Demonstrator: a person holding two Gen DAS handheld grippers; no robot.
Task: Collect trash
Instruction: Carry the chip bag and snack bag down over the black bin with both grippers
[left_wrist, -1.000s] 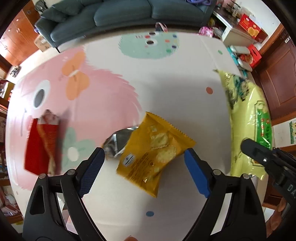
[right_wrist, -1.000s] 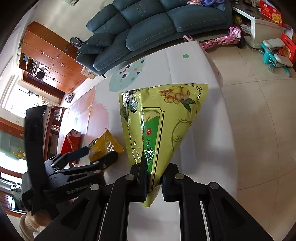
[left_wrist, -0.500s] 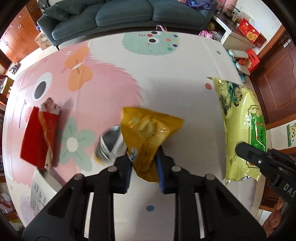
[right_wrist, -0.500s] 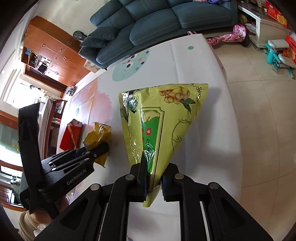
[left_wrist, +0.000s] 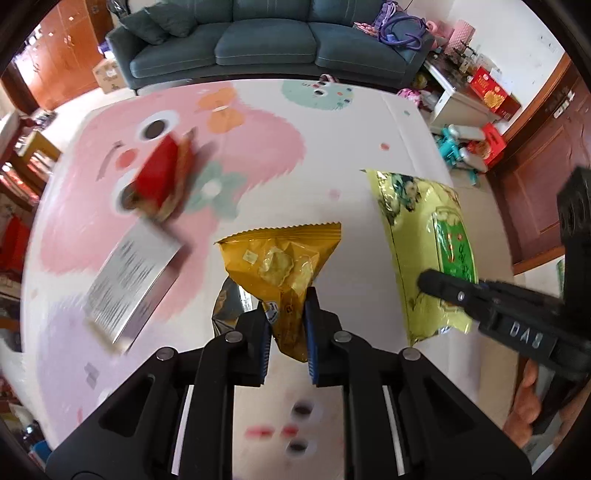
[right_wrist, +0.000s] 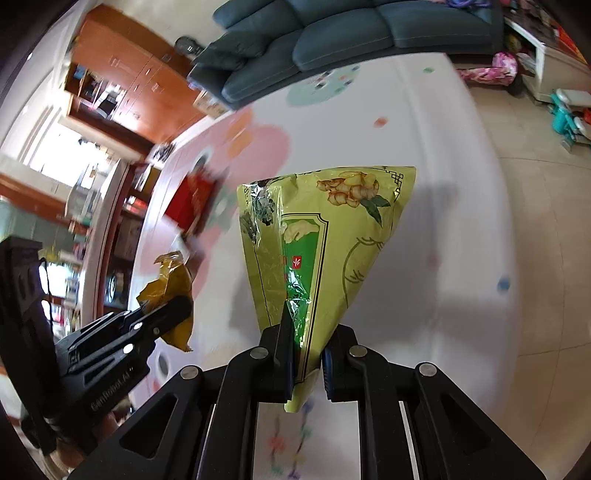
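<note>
Gripping crinkly yellow snack packet (left jaws) and pale-green foil bag (right jaws); red wrapper remains uncollected.

yellow wrapper, lime floral bag, pink mat

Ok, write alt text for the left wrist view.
The left gripper pinches a yellow snack bag above a cartoon play mat. To the right, the right gripper holds a green bag; a red packet lies blurred at left, a sofa behind.

glossy crinkled foil yellow wrapper.
</note>
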